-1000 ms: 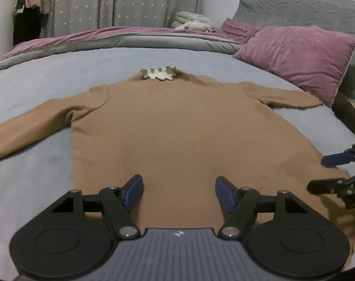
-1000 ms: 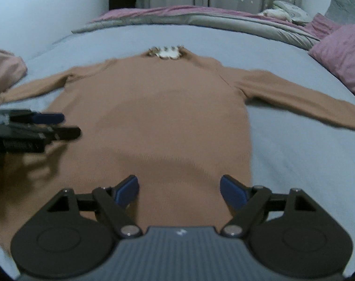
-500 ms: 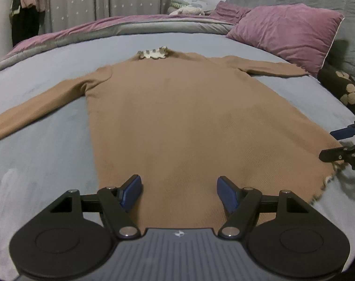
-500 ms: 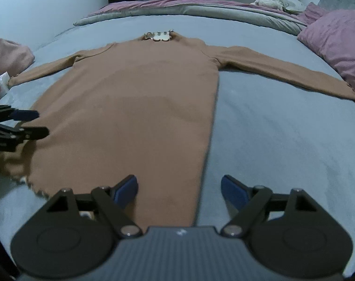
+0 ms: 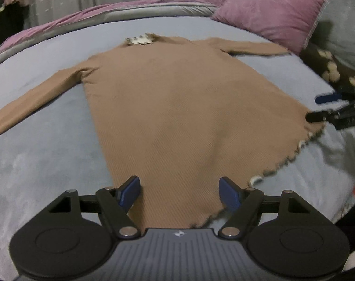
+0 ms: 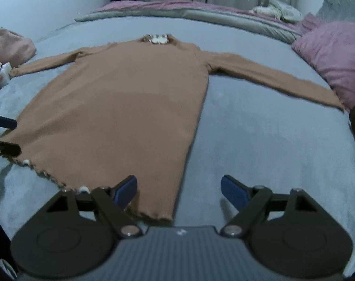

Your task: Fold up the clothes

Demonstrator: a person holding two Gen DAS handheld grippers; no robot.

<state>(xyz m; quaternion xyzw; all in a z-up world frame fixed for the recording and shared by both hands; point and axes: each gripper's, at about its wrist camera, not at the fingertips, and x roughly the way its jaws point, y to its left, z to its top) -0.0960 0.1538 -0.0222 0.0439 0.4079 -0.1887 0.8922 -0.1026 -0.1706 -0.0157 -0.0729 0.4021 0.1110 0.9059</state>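
The long tan ribbed-knit dress (image 5: 177, 107) lies flat, sleeves spread, on the blue-grey bed (image 6: 259, 140). Since a second ago both views have pulled back to its frilled hem (image 5: 280, 166). The left hand-held gripper (image 5: 179, 193) and right hand-held gripper (image 6: 178, 189) hover wide open, empty, seemingly poised for the first fold.

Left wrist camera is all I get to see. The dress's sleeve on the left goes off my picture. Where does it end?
Observer: The brown dress has that sleeve's cuff lying flat on the bed, beside a small white thing.
Operator: Anything else over there?
Observer: A crumpled pink garment lies just beyond the cuff.
Operator: What's my other gripper above?
Observer: The right gripper is open, one finger over the dress's hem corner, the other over bare bed.
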